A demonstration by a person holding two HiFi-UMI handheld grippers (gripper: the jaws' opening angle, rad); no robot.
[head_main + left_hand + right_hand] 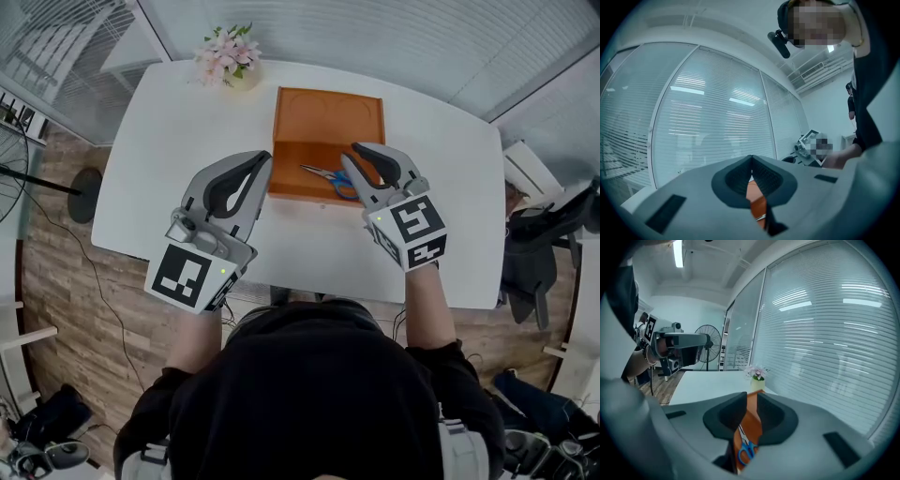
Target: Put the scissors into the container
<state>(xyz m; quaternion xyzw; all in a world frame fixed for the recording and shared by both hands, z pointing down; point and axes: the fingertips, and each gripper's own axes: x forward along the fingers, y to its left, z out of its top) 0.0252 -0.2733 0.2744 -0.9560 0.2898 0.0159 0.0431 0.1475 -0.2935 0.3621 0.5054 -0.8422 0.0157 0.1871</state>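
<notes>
Your right gripper (pixel 751 397): jaws narrowly apart, nothing gripped. Through gap, orange container (pixel 753 425), blue-handled scissors (pixel 746 451) lying inside. Beyond jaw tips, pink flowers (pixel 757 372) on white table (pixel 708 385).

Bright, even light on the white bench (pixel 169 159), barely a shadow; gripper views bulge fisheye, corners black.

White surface (pixel 169 141) w/ orange box (pixel 323 117) mid-back, open, & small flower vase (pixel 227 58) back-left corner.
</notes>
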